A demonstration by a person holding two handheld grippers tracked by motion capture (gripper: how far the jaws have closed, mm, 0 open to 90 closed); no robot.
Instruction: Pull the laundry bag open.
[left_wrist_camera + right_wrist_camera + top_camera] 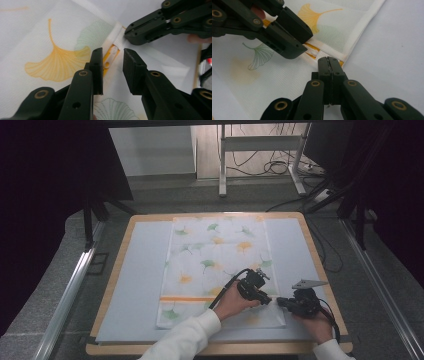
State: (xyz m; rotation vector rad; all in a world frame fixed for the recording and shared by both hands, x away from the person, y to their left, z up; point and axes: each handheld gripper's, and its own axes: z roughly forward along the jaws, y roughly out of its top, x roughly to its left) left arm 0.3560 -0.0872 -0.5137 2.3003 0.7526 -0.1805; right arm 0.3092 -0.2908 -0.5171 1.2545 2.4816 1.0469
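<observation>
A white cloth pouch (pixel 215 255) printed with green and orange ginkgo leaves lies flat on the mat. An orange zipper (pixel 187 298) crosses it near its front end. My left gripper (pixel 113 53) is open, its jaws standing either side of the white and yellow zipper pull (pixel 110 57) without touching it. My right gripper (pixel 328 59) is shut on the pouch's white edge tab (pixel 121 38) at the zipper's right end. In the high view the left gripper (pixel 267 300) and the right gripper (pixel 279 301) meet tip to tip at the pouch's right side.
A pale blue mat (pixel 140 280) covers the wooden table (pixel 107 295). The right table edge (pixel 330 290) runs close beside the right hand. Beyond the table stand a metal frame (pixel 222 165) and loose floor cables (pixel 272 167).
</observation>
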